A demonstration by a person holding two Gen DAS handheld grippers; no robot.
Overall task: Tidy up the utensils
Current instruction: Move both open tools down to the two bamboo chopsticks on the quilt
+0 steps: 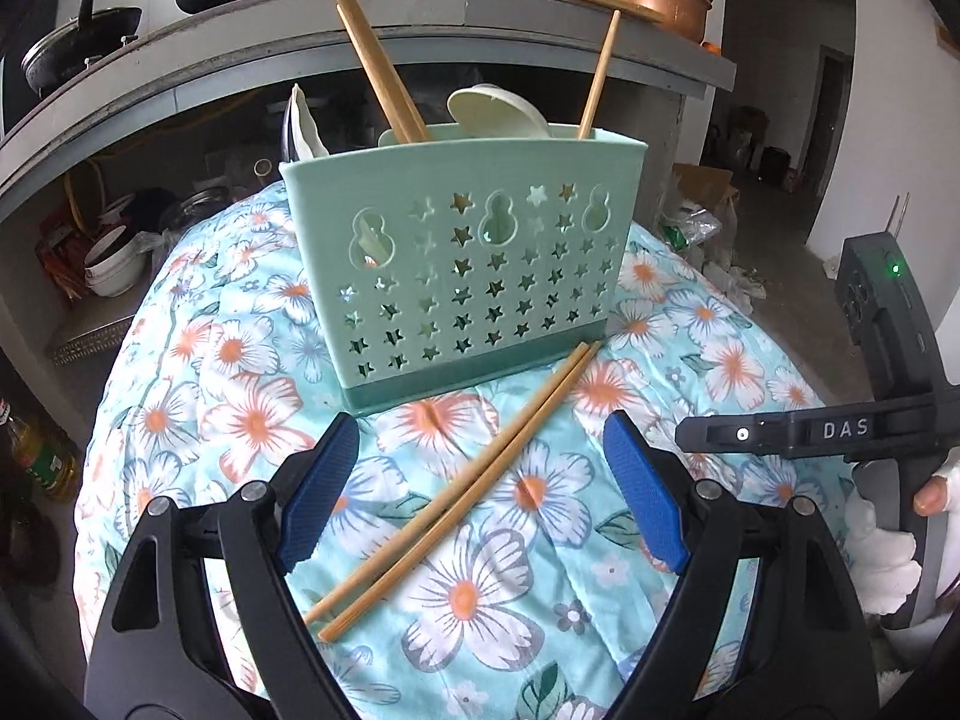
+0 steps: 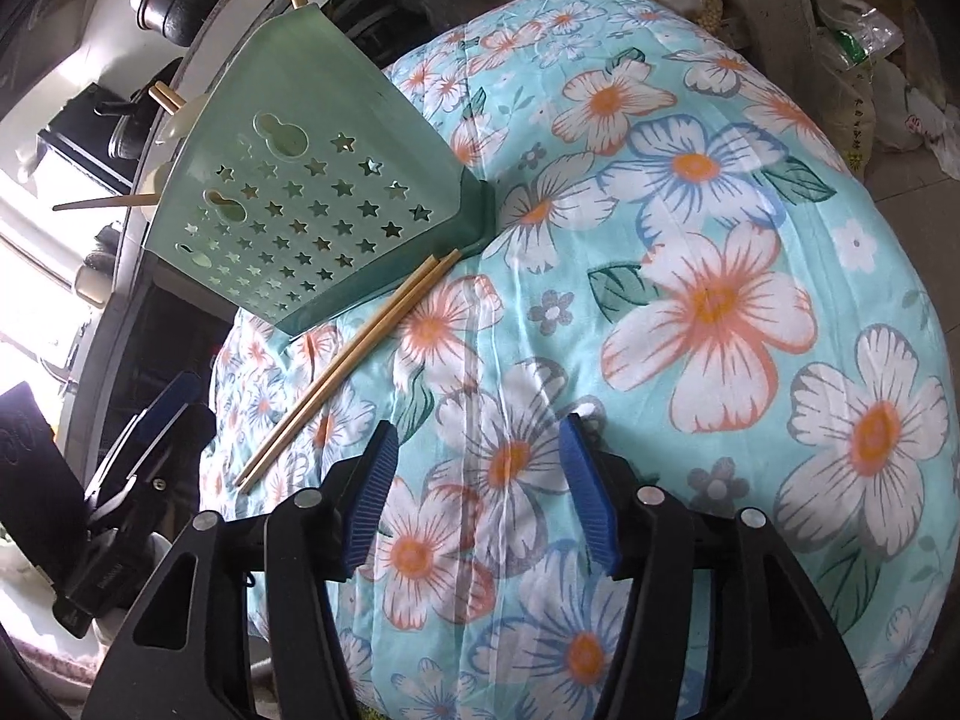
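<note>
Left gripper [image 1: 480,474]: jaws spread wide, angled downward, nothing pressed between the blue pads [image 1: 318,492]. Right gripper [image 2: 480,492]: jaws parted, empty, likewise tilted down. In the left wrist view a gloved hand [image 1: 888,534] grips its handle at the right edge.

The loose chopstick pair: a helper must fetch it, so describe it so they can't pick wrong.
Find the floral cloth with the mint green star-holed utensil holder standing on it. In front of the holder's base, two bamboo chopsticks lie flat, side by side. Unlike the chopsticks upright in the holder, these rest on the cloth.
</note>
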